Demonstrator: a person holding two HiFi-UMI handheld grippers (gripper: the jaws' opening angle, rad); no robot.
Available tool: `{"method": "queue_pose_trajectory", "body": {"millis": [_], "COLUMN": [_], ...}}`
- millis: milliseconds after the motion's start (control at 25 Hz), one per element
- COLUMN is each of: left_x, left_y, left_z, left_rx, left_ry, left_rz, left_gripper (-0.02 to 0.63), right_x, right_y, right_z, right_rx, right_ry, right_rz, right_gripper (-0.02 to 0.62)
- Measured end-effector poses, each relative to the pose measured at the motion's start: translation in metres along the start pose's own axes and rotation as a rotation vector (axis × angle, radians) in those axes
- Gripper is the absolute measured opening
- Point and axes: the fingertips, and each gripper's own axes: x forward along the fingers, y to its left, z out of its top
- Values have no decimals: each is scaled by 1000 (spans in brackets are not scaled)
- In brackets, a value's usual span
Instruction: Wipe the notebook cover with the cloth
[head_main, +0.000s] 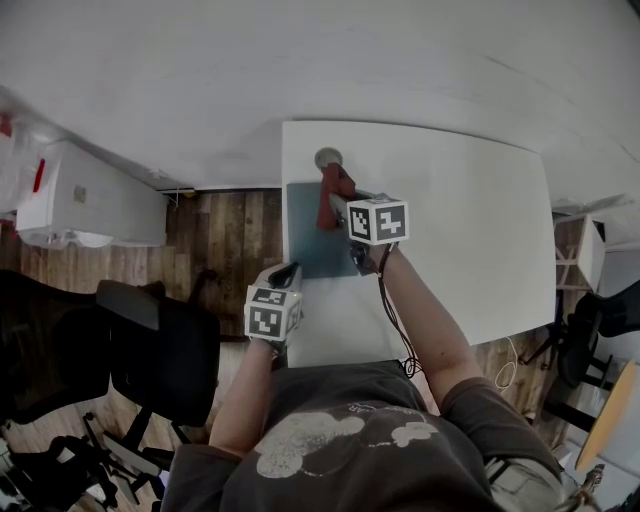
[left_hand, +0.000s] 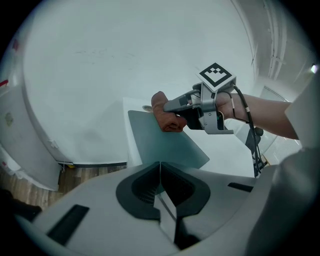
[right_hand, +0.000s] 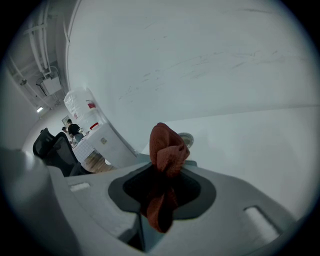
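A grey-blue notebook (head_main: 312, 240) (left_hand: 160, 142) lies flat by the left edge of the white table (head_main: 460, 230). My right gripper (head_main: 340, 207) (right_hand: 162, 186) is shut on a bunched red-brown cloth (head_main: 333, 193) (right_hand: 168, 149) (left_hand: 168, 119) and holds it over the notebook's far part. Whether the cloth touches the cover is not clear. My left gripper (head_main: 288, 272) (left_hand: 160, 171) has its jaws shut, with their tips at the notebook's near left corner. The notebook's near edge is hidden behind those jaws.
A small round grey object (head_main: 328, 157) (right_hand: 186, 138) sits on the table just beyond the notebook. The table's left edge runs right beside the notebook. A black office chair (head_main: 160, 350) and a white cabinet (head_main: 90, 200) stand on the wooden floor to the left.
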Motion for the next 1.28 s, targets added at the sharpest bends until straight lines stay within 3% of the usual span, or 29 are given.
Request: {"method": "queue_pose_trajectory", "body": {"millis": [760,1080,1280], "left_x": [0,0,-1], "left_y": [-4,-3,-4], "left_z": [0,-1,-1], "left_rx": [-3,0,-1], "left_ry": [3,-9,-14], "left_rz": [29,29,22], "left_gripper": [8,6,6], "right_x": [-40,-51,-44], "right_y": [-55,-21,18], "right_z": [-6,-1,2], "right_rx": [40,47,-6], "right_ry": [-13,-72,-68], "right_rz": [-94,-30,43], "right_gripper": [106,106,106]}}
